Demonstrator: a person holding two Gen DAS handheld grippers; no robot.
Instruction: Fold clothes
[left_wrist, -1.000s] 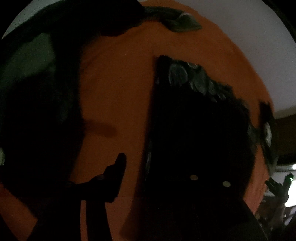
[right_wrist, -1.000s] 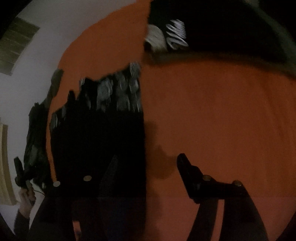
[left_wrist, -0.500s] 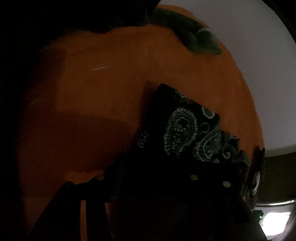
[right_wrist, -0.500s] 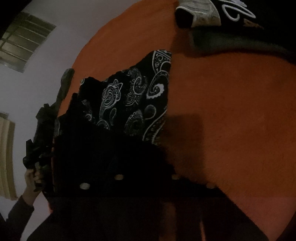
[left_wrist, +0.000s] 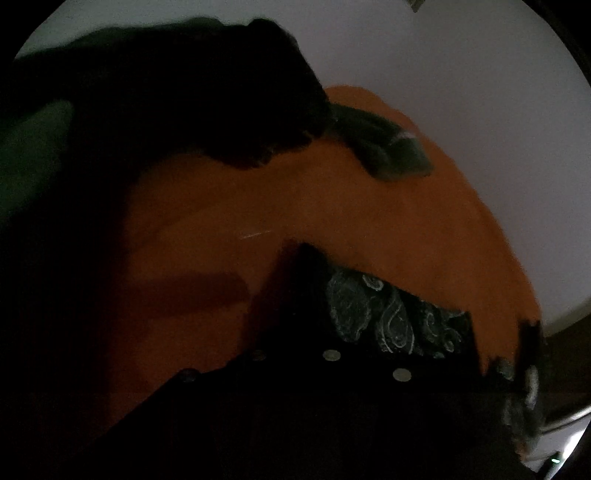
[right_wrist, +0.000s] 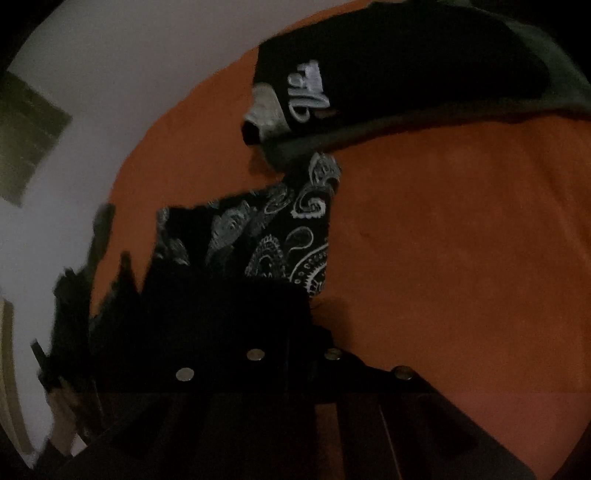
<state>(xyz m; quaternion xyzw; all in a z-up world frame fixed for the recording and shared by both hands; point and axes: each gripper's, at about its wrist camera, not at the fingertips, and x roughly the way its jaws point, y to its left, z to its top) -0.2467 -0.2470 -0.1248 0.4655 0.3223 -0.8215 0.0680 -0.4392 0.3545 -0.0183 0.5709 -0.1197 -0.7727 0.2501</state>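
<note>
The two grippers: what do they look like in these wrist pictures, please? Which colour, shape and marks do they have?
Both are very dark, almost black, in dim light. The left gripper has flat, blocky finger pieces with small round silver screw heads in a row. The right gripper looks the same: black angular pieces and four shiny round screw heads. No cables, labels or sleeves can be made out.

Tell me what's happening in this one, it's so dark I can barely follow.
A person is folding a black paisley cloth on an orange surface with two handheld grippers. The left gripper and right gripper are both shut, each apparently on an edge of the cloth, though the frames are too dark to see the fingertips clearly. More clothes wait at the far end: a black garment with white lettering and a dark green piece.
</note>
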